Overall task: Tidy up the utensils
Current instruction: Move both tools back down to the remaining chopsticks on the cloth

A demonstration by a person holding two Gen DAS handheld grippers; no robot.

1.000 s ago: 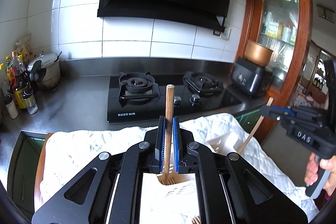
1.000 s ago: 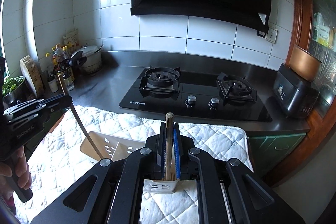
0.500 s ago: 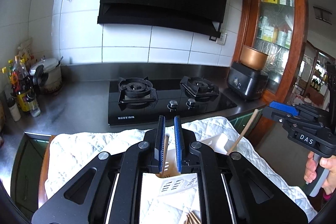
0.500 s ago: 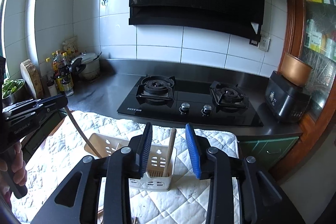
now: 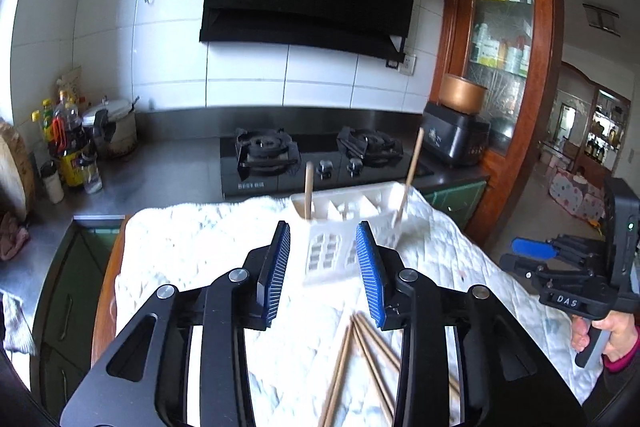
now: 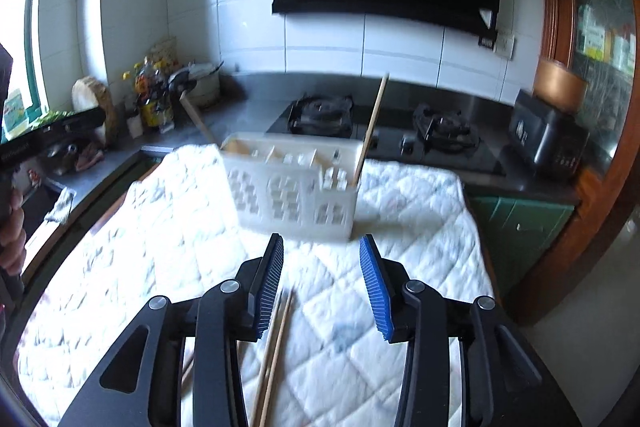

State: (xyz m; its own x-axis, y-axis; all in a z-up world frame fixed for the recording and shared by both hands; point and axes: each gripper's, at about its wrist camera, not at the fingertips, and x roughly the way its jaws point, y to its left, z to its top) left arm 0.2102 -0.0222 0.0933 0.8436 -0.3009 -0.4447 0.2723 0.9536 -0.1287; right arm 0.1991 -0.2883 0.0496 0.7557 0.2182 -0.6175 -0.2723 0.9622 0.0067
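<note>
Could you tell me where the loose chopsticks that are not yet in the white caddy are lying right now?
The loose chopsticks lie flat on the quilted cloth, on the near side of the white caddy, just below both open tools in either wrist view.

right gripper (image 6: 321,283): fingers (image 6: 270,287) gaping, holding nothing
holder (image 6: 292,191): sitting on quilt (image 6: 400,195), two sticks leaning inside
chopsticks (image 6: 276,347): lying loose under fingers
</note>
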